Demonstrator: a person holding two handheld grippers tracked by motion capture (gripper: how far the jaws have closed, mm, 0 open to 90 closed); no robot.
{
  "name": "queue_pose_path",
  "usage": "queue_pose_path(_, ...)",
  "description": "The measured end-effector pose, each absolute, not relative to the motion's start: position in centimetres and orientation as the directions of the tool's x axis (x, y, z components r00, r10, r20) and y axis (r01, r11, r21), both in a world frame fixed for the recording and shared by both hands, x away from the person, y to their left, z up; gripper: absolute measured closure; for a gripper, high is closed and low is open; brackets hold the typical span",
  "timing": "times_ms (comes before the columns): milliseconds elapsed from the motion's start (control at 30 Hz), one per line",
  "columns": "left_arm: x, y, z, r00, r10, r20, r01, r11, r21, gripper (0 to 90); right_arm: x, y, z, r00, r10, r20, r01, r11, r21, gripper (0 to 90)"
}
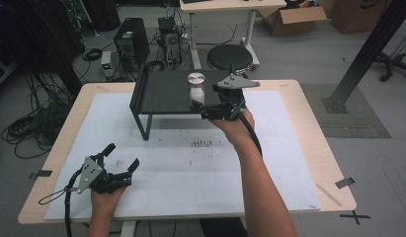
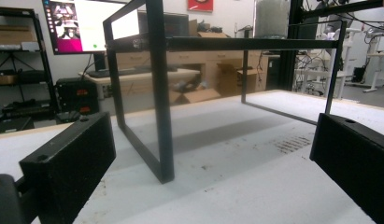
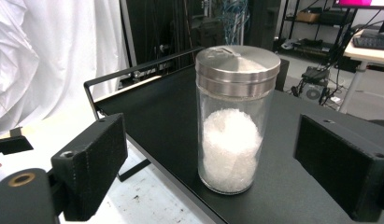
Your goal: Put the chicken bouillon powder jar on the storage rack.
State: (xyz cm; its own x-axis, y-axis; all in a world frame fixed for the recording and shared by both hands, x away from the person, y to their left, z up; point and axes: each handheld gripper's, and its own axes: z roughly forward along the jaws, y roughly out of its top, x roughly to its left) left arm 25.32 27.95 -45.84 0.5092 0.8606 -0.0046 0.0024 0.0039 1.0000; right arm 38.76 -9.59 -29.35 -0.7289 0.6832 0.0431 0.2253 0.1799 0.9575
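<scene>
On the near left of the white-covered worktop [image 1: 269, 163], the left gripper [image 1: 122, 159] rests with its jaws spread and nothing between them. Farther back, the right gripper [image 3: 208, 154] has its jaws parted to either side of a glass jar [image 3: 234, 121] with a steel lid [image 3: 238, 60], half full of white grains, clear of the glass. The jar stands upright near the front edge of a black raised shelf [image 1: 161, 91]; a jaw clipping it on withdrawal could likely tip it off that edge.
</scene>
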Motion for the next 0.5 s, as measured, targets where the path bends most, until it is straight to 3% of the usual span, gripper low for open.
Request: queue_pose_path(500,25.3,28.0,-45.8,0.509,0.861,-0.006,0.003,0.006,1.000,0.7,36.4,-10.3,-30.1,-0.768,0.640,0.030,0.170,0.158,0.973,0.7)
